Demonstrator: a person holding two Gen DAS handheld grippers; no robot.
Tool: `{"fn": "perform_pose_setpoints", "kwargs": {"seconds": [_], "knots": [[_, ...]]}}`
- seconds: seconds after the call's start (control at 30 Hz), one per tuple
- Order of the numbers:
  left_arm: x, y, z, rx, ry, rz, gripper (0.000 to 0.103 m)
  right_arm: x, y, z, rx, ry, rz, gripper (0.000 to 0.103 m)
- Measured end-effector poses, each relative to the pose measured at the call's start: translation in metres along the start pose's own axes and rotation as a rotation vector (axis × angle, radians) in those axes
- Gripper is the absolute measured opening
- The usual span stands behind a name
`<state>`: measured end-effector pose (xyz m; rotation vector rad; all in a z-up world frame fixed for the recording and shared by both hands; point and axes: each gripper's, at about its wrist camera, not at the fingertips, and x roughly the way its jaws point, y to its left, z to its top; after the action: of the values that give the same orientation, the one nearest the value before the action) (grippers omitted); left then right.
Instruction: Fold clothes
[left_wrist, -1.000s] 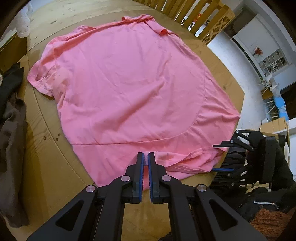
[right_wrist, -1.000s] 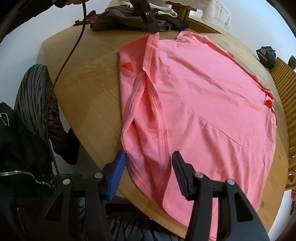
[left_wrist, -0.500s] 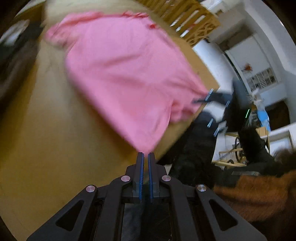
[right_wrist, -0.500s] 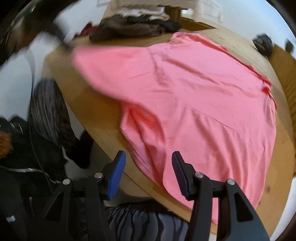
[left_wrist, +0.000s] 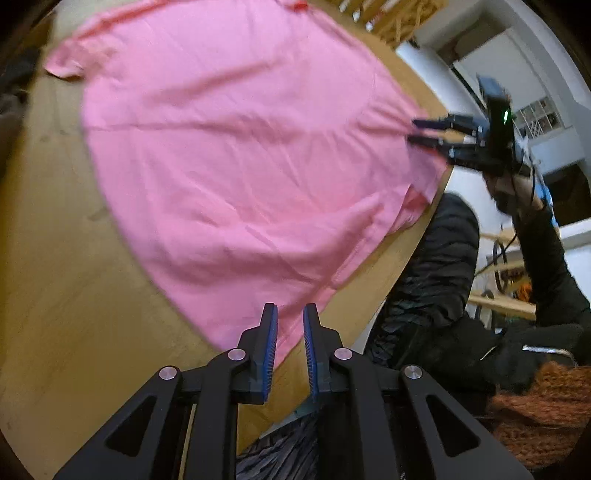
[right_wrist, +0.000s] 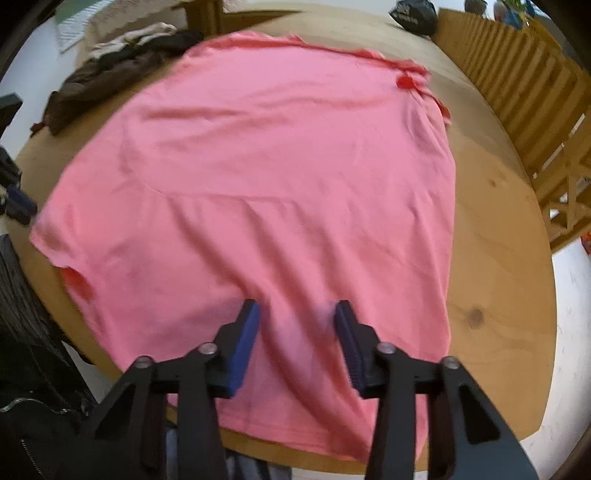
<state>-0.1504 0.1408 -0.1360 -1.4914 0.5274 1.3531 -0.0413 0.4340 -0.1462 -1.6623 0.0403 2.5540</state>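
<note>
Wooden table (right_wrist: 498, 236) fills frame. Pink shirt (right_wrist: 280, 177) lies spread flat at centre, hem at the bottom edge, no fold visible. Looks like spreading/smoothing stage. Right gripper (right_wrist: 297, 332) released, over hem. Left gripper (left_wrist: 290, 332) slightly parted, holding nothing, bottom centre.

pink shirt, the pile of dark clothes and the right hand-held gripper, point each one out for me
pink shirt (right_wrist: 280, 177), right wrist view, on the flat middle of the fabric.
pile of dark clothes (right_wrist: 122, 70), right wrist view, on the brown garment.
right hand-held gripper (right_wrist: 295, 325), right wrist view, midway between its open fingertips.
</note>
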Motion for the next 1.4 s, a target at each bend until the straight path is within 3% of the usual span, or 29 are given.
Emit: {"fn": "perform_pose_setpoints", "kwargs": {"seconds": [0.17, 0.3, 0.33, 0.37, 0.43, 0.53, 0.7, 0.83, 1.0, 1.17, 1.27, 1.4], "knots": [[0.01, 0.001, -0.016, 0.018, 0.043, -0.011, 0.014, 0.001, -0.004, -0.001, -0.009, -0.014, -0.005, 0.041], [0.003, 0.01, -0.044, -0.013, 0.067, -0.033, 0.014, 0.006, -0.016, 0.008, 0.029, -0.024, -0.118, 0.041], [0.001, 0.011, -0.049, -0.017, 0.081, -0.006, 0.014, 0.006, -0.018, 0.009, 0.044, -0.018, -0.122, 0.041], [-0.004, 0.012, -0.053, -0.016, 0.075, 0.027, 0.014, 0.006, -0.019, 0.01, 0.059, -0.013, -0.125, 0.041], [-0.018, 0.016, -0.052, -0.043, 0.022, 0.018, 0.016, 0.002, -0.011, 0.011, 0.056, -0.025, -0.083, 0.041], [-0.032, 0.016, -0.036, -0.053, -0.049, 0.008, 0.023, -0.006, 0.008, 0.013, 0.016, -0.043, -0.003, 0.041], [-0.02, 0.007, 0.005, 0.006, -0.052, 0.007, 0.023, -0.005, 0.04, 0.027, -0.05, -0.048, 0.092, 0.041], [-0.004, 0.019, 0.032, 0.007, -0.032, 0.041, 0.023, 0.016, 0.054, 0.048, -0.089, -0.027, 0.102, 0.041], [-0.005, 0.039, 0.047, -0.01, -0.063, 0.045, 0.022, 0.033, 0.057, 0.061, -0.13, -0.017, 0.08, 0.043], [-0.017, 0.063, 0.07, -0.036, -0.129, 0.182, 0.021, 0.052, 0.04, 0.097, -0.073, -0.047, 0.047, 0.043], [-0.025, 0.073, 0.075, -0.08, -0.162, 0.308, 0.023, 0.05, 0.034, 0.107, -0.039, -0.059, 0.017, 0.043], [-0.031, 0.044, 0.056, -0.02, -0.177, 0.198, 0.03, 0.022, 0.051, 0.09, -0.092, -0.095, 0.117, 0.043]]}}
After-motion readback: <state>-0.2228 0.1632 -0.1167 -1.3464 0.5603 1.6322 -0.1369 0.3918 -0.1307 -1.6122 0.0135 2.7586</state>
